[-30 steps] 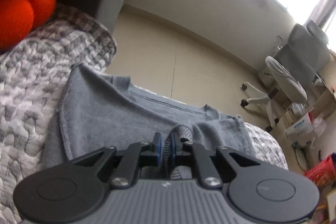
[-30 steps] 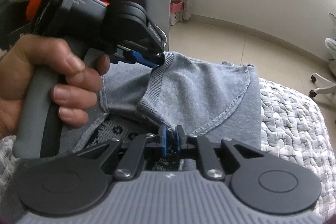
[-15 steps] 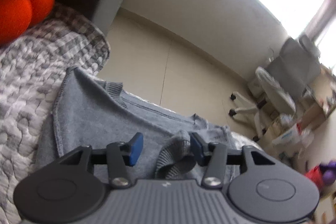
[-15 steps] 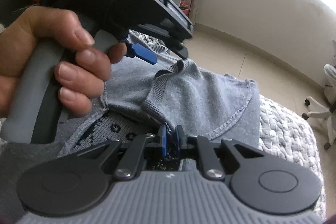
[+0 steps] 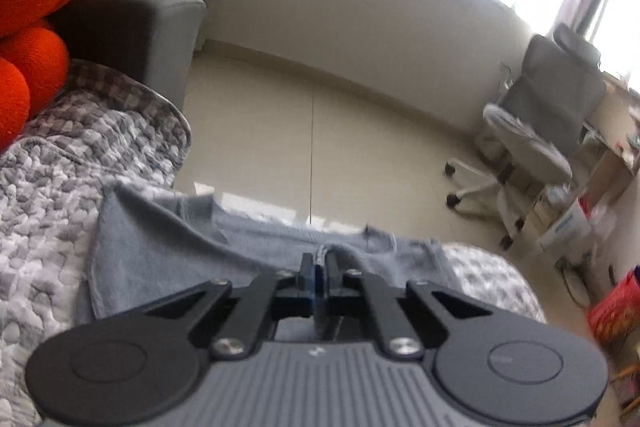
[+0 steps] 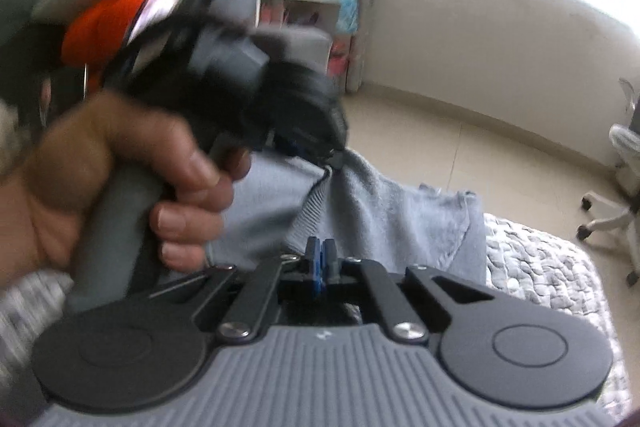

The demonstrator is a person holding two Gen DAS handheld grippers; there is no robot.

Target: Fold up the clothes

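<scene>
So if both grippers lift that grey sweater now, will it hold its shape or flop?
Probably flop: the grey sweater already drapes from the left gripper in soft folds. It looks like thick knit, so likely some sag. Its ribbed edge should grip rather than slip.

blur: left claw (image 6: 334, 157), hand (image 6: 100, 179) | cut off: orange cushion (image 5: 28, 15)

One grey sweater (image 5: 168, 259), two grippers, one hand (image 6: 100, 179), one office chair (image 5: 532, 155), one grey quilt (image 5: 48, 179)
</scene>
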